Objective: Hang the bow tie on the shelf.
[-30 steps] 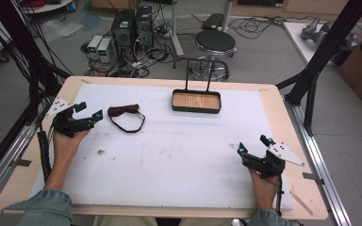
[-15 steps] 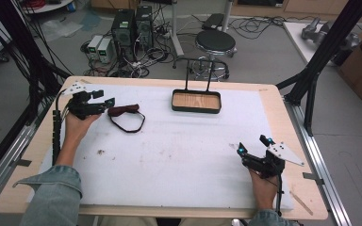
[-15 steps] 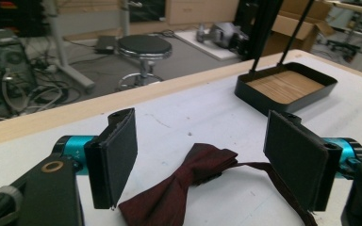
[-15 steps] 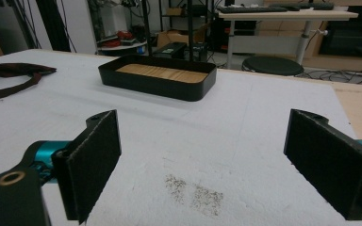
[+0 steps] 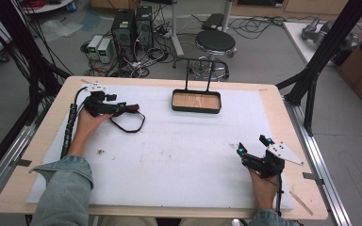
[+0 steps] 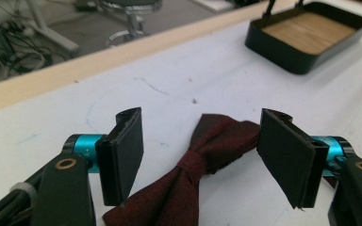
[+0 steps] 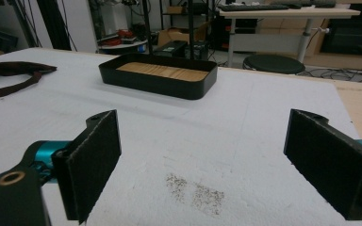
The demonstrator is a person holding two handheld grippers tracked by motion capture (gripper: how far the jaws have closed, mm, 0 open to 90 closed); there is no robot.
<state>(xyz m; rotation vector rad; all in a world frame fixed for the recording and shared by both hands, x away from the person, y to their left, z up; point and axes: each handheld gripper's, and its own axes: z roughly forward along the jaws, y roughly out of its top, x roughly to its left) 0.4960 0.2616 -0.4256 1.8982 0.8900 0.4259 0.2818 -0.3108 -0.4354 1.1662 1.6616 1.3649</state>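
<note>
- Dark red cloth, a bow tie (image 6: 202, 165), lies flat on the white counter (image 5: 184, 155) directly between my left fingers (image 6: 122, 155), its knot roughly midway between the two pads.
- Its long axis runs away from me and slightly toward the right pad, so the pads stand on either side of the knot, across the narrow waist.
- My left gripper (image 5: 118, 109) has its fingers spread wide, touching nothing that I can make out; a closing move would pinch the knot, I judge.
- From above, the tie's thin strap (image 5: 128, 123) loops out on the counter just beside that gripper, on the near side.
- My right gripper (image 5: 252, 153) sits low at the near right corner, well apart from the tie, fingers likewise spread and empty. The left hand is plainly the nearer one.
- Count: one bow tie with one strap; one black tray (image 5: 196, 101) with a wooden floor, at the far middle of the counter, empty as far as I can see; two grippers.
</note>
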